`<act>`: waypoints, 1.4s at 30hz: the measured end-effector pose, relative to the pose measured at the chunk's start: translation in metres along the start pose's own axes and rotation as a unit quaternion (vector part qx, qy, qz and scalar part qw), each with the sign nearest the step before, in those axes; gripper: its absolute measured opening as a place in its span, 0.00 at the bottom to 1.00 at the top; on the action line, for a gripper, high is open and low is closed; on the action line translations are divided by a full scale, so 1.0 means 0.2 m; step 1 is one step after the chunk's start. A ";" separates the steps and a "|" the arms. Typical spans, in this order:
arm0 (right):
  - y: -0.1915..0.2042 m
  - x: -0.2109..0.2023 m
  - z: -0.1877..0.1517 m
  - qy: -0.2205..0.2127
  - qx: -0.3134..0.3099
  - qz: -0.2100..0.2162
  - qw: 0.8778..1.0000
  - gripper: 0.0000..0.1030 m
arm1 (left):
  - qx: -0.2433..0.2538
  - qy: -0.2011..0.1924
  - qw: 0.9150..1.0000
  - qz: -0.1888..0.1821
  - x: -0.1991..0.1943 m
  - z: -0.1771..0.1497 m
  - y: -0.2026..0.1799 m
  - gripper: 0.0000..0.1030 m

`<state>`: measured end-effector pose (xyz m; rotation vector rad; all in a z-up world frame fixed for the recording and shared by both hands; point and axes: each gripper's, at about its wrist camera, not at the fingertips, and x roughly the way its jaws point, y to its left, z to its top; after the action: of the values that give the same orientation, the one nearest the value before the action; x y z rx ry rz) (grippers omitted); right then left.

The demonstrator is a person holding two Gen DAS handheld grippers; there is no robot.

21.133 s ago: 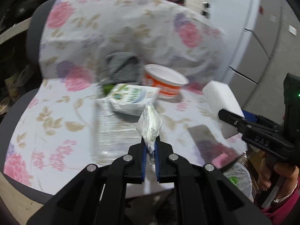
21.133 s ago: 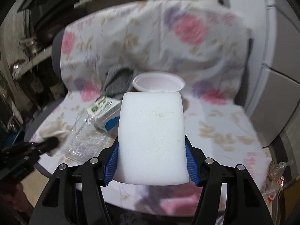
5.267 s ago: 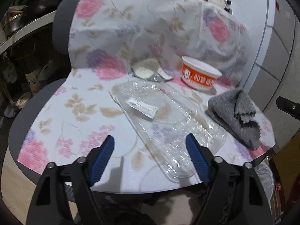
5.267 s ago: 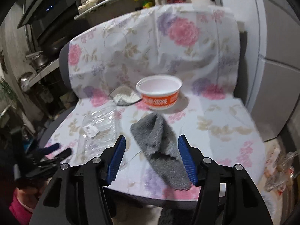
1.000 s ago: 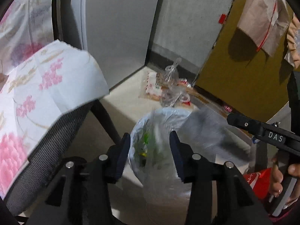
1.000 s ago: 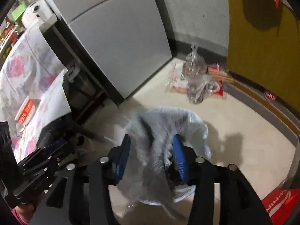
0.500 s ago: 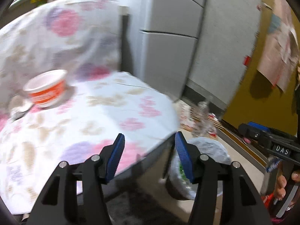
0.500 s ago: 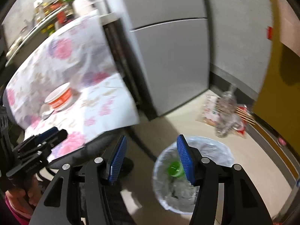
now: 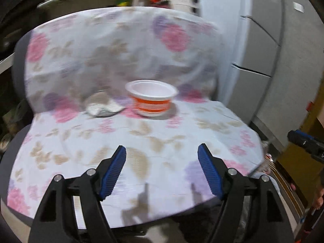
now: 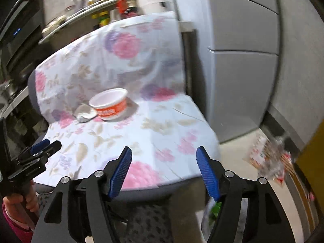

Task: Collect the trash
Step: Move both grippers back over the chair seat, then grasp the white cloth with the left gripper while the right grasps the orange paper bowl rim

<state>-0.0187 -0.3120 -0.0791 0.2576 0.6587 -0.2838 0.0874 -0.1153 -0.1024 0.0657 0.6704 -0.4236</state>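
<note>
Both have swung back from the bin: the left hand-held gripper, then the right hand-held gripper, jaws just opened, released and empty. Crumpled lid and orange cup remain on the floral chair.

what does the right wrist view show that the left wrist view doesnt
Only the right wrist view: the lined trash bin on the floor, litter near the wall, the left gripper.
Only the left wrist view: the right gripper.
Both: the orange-and-white bowl, the crumpled lid beside it, the floral cloth, the fridge.
</note>
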 end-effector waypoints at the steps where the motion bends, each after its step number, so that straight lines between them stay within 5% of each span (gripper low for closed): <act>1: 0.04 0.02 0.02 -0.002 -0.006 0.003 1.000 0.66 | -0.009 0.000 1.000 0.013 0.00 0.01 0.07 0.70; 11: 0.35 0.48 0.32 0.017 -0.045 0.048 0.998 0.66 | -0.064 0.005 0.993 0.095 0.17 0.15 0.57 0.70; 16: 0.43 0.74 0.41 0.033 -0.052 0.058 0.996 0.65 | -0.053 0.043 0.996 0.063 0.46 0.28 0.63 0.58; 19: 0.44 0.91 0.45 0.045 -0.044 0.062 0.996 0.65 | -0.031 0.071 0.996 0.047 0.65 0.34 0.61 0.59; 21: 0.45 1.00 0.48 0.050 -0.034 0.064 0.996 0.65 | -0.023 0.098 0.994 0.038 0.79 0.35 0.59 0.67; 29: 0.50 1.18 0.57 0.050 -0.036 0.077 0.995 0.65 | -0.052 0.142 0.988 0.041 1.16 0.38 0.68 0.67; 31: 0.51 1.21 0.59 0.050 -0.037 0.080 0.995 0.66 | -0.055 0.153 0.986 0.035 1.20 0.38 0.69 0.59; 36: 0.53 1.27 0.61 0.055 -0.029 0.085 0.994 0.66 | -0.040 0.146 0.987 0.045 1.19 0.40 0.70 0.01; 42: 0.56 1.26 0.62 0.061 -0.029 0.091 0.994 0.66 | -0.038 0.082 0.995 0.043 0.91 0.45 0.69 0.01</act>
<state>0.2793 -0.2927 -0.1287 0.2784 0.7575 -0.0749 0.3229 -0.0714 -0.1539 0.0584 0.8426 -0.3116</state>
